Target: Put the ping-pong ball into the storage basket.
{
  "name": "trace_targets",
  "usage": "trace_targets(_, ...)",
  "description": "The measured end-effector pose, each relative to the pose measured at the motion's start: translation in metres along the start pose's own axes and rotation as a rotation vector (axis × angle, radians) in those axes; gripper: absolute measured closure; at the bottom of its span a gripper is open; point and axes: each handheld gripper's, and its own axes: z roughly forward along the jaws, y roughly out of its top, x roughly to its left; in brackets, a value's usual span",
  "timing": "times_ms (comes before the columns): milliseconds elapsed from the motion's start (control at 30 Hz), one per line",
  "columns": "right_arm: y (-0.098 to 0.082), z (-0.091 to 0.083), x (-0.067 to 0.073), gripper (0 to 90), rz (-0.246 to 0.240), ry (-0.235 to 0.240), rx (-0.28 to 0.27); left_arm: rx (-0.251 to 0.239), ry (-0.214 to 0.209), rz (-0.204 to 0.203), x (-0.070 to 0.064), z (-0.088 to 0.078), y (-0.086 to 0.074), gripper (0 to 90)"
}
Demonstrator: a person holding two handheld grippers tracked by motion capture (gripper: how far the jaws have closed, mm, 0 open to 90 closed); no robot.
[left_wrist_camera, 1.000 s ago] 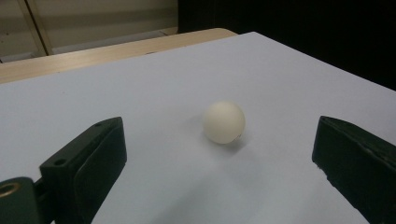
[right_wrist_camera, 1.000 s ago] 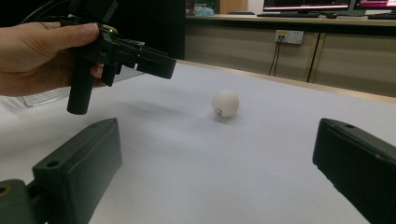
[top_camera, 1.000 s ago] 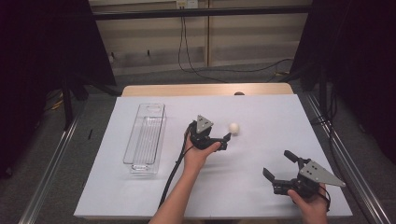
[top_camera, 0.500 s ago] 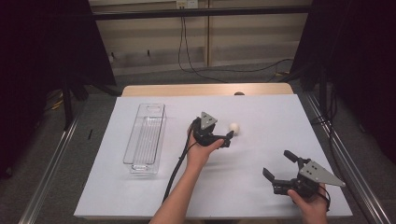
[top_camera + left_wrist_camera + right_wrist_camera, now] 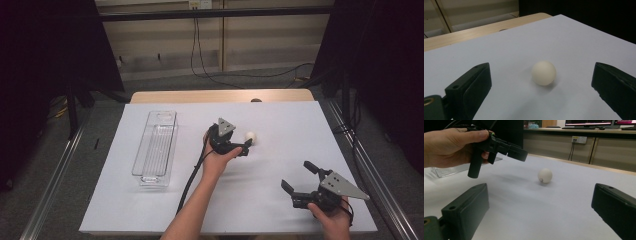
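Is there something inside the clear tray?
The tray looks empty; its ribbed floor shows through. The ball lies apart on the white sheet, before the left gripper.

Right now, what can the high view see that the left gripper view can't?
The high view alone takes in the clear plastic tray lying left of the left gripper, the person's left hand holding that gripper, and the right gripper near the front edge, jaws spread. The left gripper view alone gives a close look between its own two black jaws, standing wide apart with the ball ahead of them and untouched. Both show the small white ball resting on the white table.
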Motion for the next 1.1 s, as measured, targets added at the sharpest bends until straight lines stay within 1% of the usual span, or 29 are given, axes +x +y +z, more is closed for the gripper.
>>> trace_targets(33, 0.0, 0.0, 0.0, 0.8, -0.002, -0.001, -0.001, 0.008, 0.007, 0.002, 0.0, 0.001, 0.0, 2.9)
trace_targets(67, 0.0, 0.0, 0.0, 0.8, -0.001, 0.0, -0.001, 0.007, -0.004, 0.006, 0.0, 0.002, 0.0, 2.9)
trace_targets(100, 0.0, 0.0, 0.0, 0.8, -0.002, 0.001, -0.001, 0.004, -0.006, 0.001, 0.0, 0.003, 0.0, 2.9)
trace_targets(167, 0.0, 0.0, 0.0, 0.8, -0.002, 0.0, -0.001, 0.004, 0.001, -0.001, 0.0, 0.004, 0.0, 2.9)
trace_targets(200, 0.0, 0.0, 0.0, 0.8, -0.002, 0.001, -0.001, 0.0, 0.006, -0.014, 0.0, 0.005, -0.001, 2.9)
trace_targets(233, 0.0, 0.0, 0.0, 0.8, -0.002, 0.0, -0.001, 0.014, 0.005, -0.008, 0.001, 0.005, -0.001, 2.9)
trace_targets(367, 0.0, 0.0, -0.001, 0.8, -0.001, -0.002, 0.002, 0.007, 0.014, -0.019, 0.002, 0.007, -0.001, 3.0)
trace_targets(400, 0.0, 0.001, -0.001, 0.8, -0.004, 0.0, 0.004, 0.014, 0.014, -0.01, 0.003, 0.006, -0.001, 3.0)
trace_targets(433, 0.0, 0.001, 0.0, 0.8, 0.0, -0.001, 0.004, 0.004, 0.008, -0.017, 0.002, 0.007, 0.0, 3.0)
trace_targets(467, 0.0, 0.001, 0.0, 0.8, 0.0, -0.001, 0.003, 0.006, 0.008, -0.011, 0.003, 0.007, 0.0, 2.9)
trace_targets(500, 0.0, 0.001, 0.0, 0.8, -0.001, 0.0, 0.002, 0.001, 0.012, -0.018, 0.003, 0.007, 0.001, 2.9)
trace_targets(567, 0.0, 0.001, 0.0, 0.8, -0.002, -0.002, 0.002, 0.004, 0.015, -0.016, 0.003, 0.007, 0.002, 2.9)
trace_targets(600, 0.0, 0.001, 0.0, 0.8, -0.002, -0.003, 0.001, 0.009, 0.007, -0.003, 0.003, 0.007, 0.003, 2.9)
trace_targets(633, 0.0, 0.001, -0.001, 0.8, -0.003, -0.002, 0.002, 0.004, 0.013, -0.009, 0.002, 0.008, 0.004, 2.9)
trace_targets(700, 0.0, 0.0, 0.0, 0.8, 0.002, -0.005, -0.001, 0.006, 0.005, -0.005, 0.001, 0.009, 0.005, 2.9)
trace_targets(800, 0.0, 0.0, -0.001, 0.8, 0.006, -0.008, -0.003, 0.009, -0.001, -0.016, 0.0, 0.012, 0.005, 2.9)
trace_targets(833, 0.0, 0.001, -0.001, 0.8, -0.001, -0.004, -0.002, 0.01, 0.006, -0.013, 0.0, 0.012, 0.006, 2.9)
trace_targets(867, 0.0, 0.001, -0.001, 0.8, 0.003, -0.006, -0.004, 0.012, 0.008, -0.014, 0.0, 0.013, 0.006, 2.9)
trace_targets(933, 0.0, 0.001, 0.0, 0.8, 0.006, -0.008, -0.005, 0.005, 0.006, -0.029, -0.001, 0.014, 0.006, 2.9)
trace_targets(967, 0.0, 0.001, -0.001, 0.8, 0.003, -0.007, -0.007, 0.015, 0.004, -0.017, 0.0, 0.014, 0.005, 2.9)
trace_targets(1100, 0.0, 0.001, 0.0, 0.8, -0.002, 0.0, 0.002, 0.013, 0.008, -0.022, 0.001, 0.016, 0.005, 2.9)
